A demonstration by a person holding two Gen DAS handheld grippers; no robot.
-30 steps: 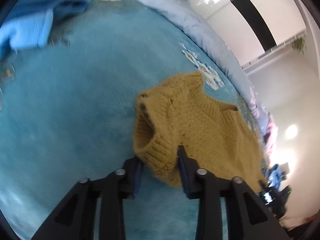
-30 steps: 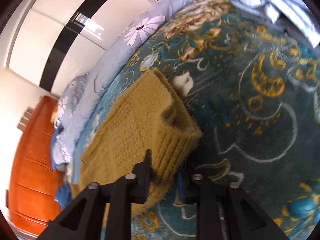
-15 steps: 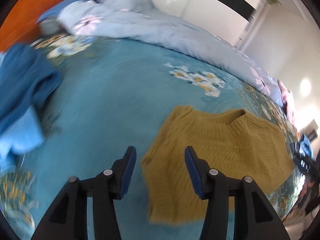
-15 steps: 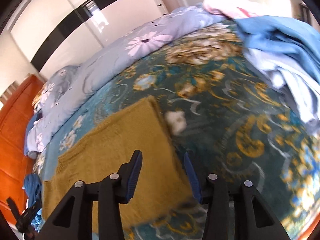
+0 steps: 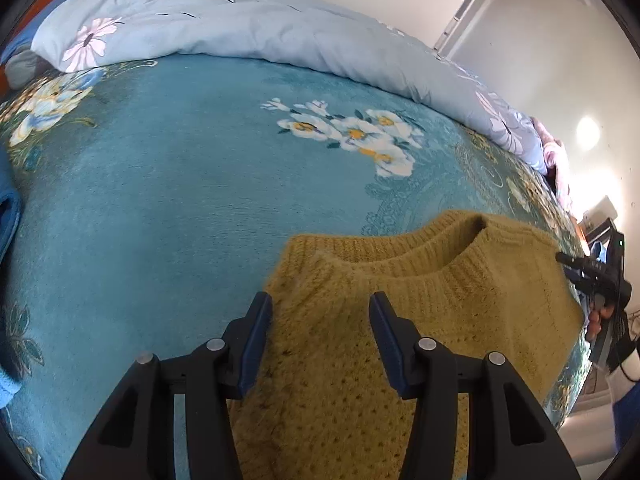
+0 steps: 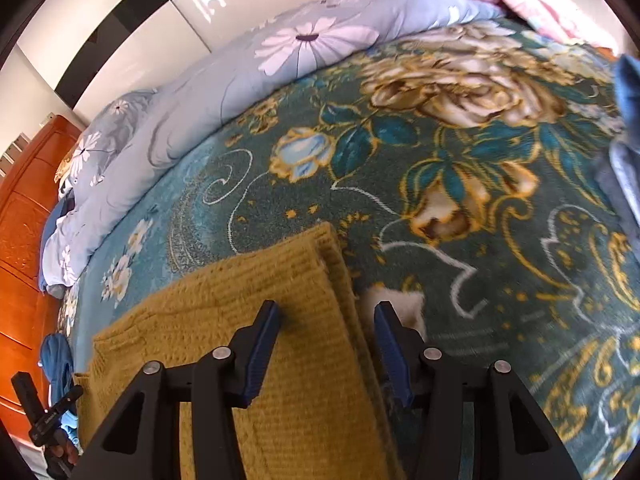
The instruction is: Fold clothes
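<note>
Left wrist view: the left gripper (image 5: 320,314) hangs part-open and empty over the mustard knitted sweater (image 5: 420,300), its jaws astride the near shoulder without pinching it; a second ago they were clamped on the bunched knit, and have since opened. The right gripper (image 6: 326,322) has let go likewise, its blue pads (image 6: 262,340) parted over the sweater's straight ribbed edge, which earlier stood lifted between them. Released at both ends, the sweater now lies flat on the teal floral blanket (image 5: 180,208) just ahead of both tools, so one fold looks laid and the next grip not yet taken. Further off lies a pale blue flowered quilt (image 5: 240,24). A small white patch (image 6: 400,304) beside the right jaw is too blurred to identify; blue garments (image 6: 628,152) are cut off at the frame edge.
</note>
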